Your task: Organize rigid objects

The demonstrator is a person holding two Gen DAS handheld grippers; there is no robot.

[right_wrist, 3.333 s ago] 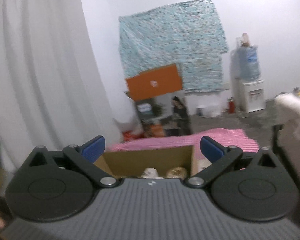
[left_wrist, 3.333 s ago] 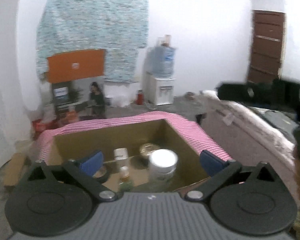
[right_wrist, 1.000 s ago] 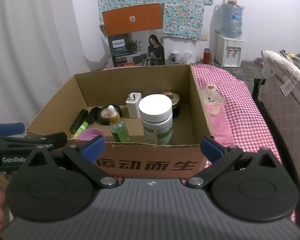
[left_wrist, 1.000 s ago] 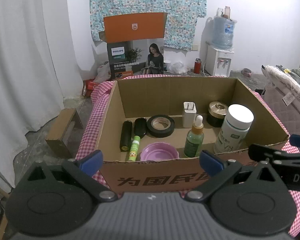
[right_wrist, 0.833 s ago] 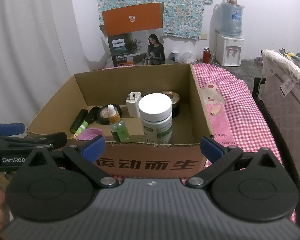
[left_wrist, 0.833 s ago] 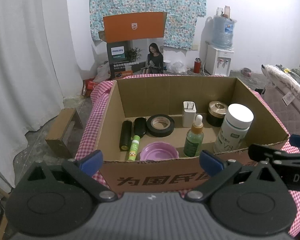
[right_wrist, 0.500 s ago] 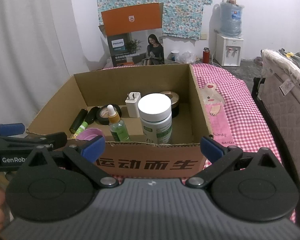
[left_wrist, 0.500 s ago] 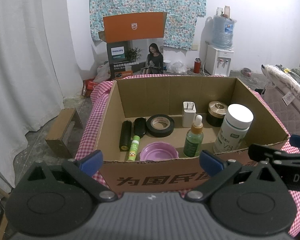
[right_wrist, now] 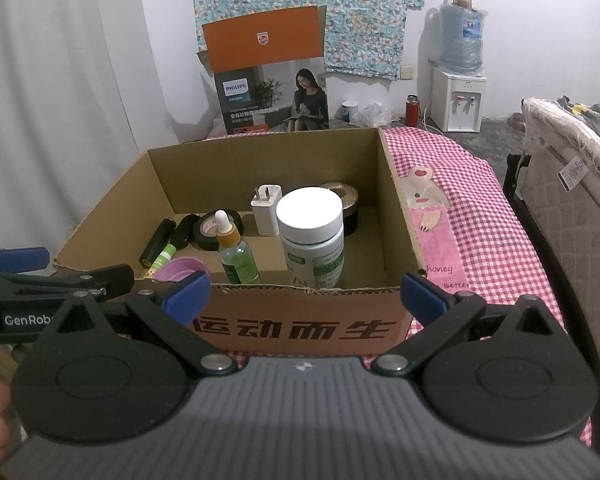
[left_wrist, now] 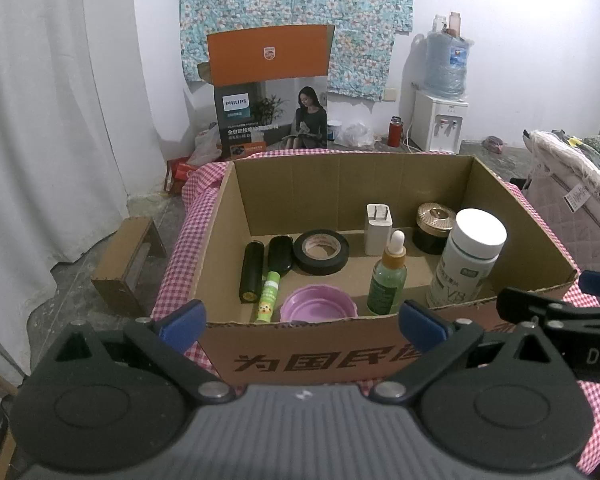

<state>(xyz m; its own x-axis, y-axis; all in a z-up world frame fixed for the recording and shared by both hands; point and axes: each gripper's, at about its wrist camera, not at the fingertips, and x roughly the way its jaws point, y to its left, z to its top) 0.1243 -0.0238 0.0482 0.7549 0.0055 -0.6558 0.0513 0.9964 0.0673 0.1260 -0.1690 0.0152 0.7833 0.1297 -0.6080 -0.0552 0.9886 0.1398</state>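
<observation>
An open cardboard box (left_wrist: 536, 236) (right_wrist: 400, 216) sits on a pink checked cloth. Inside stand a white-capped pill bottle (left_wrist: 466, 258) (right_wrist: 312, 236), a green dropper bottle (left_wrist: 388, 276) (right_wrist: 236, 254), a white charger (left_wrist: 378, 224), a gold-lidded jar (left_wrist: 434, 228), a black tape roll (left_wrist: 320, 252), a purple dish (left_wrist: 318, 306), a green lip balm (left_wrist: 268, 298) and two black cylinders (left_wrist: 252, 266). My left gripper (left_wrist: 302, 322) is open in front of the box's near wall, holding nothing. My right gripper (right_wrist: 304, 294) is open too, beside it, also empty.
A Philips carton (left_wrist: 270, 92) stands on the floor behind the table, with a water dispenser (left_wrist: 442, 104) at the back right. A mattress edge (right_wrist: 572, 184) lies to the right. A small cardboard piece (left_wrist: 128, 256) sits on the floor at left. Pink cloth (right_wrist: 472, 216) is bare right of the box.
Since 3.3 s ago both grippers have pulled back and up, so the whole box shows. Over the last second nothing has visibly moved.
</observation>
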